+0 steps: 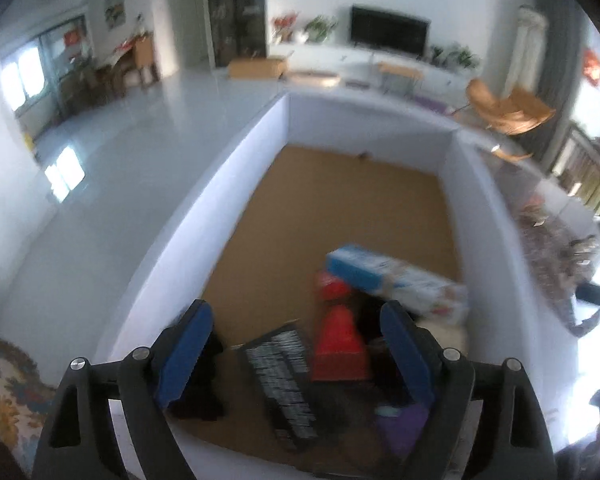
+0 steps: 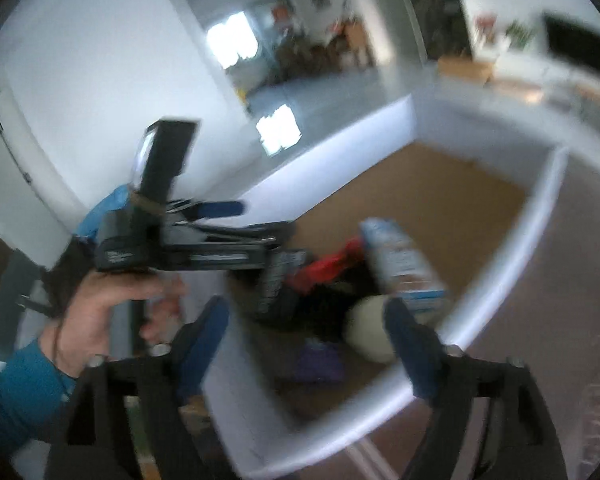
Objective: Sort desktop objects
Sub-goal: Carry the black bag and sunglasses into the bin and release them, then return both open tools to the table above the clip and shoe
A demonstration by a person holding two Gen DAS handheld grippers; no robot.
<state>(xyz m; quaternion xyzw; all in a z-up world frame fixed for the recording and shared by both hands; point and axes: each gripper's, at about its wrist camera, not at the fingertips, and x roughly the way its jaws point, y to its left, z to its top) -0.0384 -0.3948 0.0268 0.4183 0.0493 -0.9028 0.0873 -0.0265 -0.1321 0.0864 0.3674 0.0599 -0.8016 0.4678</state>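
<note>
A white-walled box [image 1: 236, 184] with a brown cardboard floor sits in a bright living room with a television [image 1: 388, 32]; the left gripper [image 1: 300, 344] and right gripper [image 2: 312, 332] both gape wide, empty.

A big white box with a brown cardboard floor [image 1: 340, 200] held a small pile. A long blue and white carton [image 1: 396, 280] lay tilted on top by the right wall. A red soft thing [image 1: 340, 344] lay under it. A black flat thing with silver stripes [image 1: 284, 376] lay beside that. A purple thing [image 1: 400, 424] and a pale round thing [image 2: 370, 330] sat near the front.
</note>
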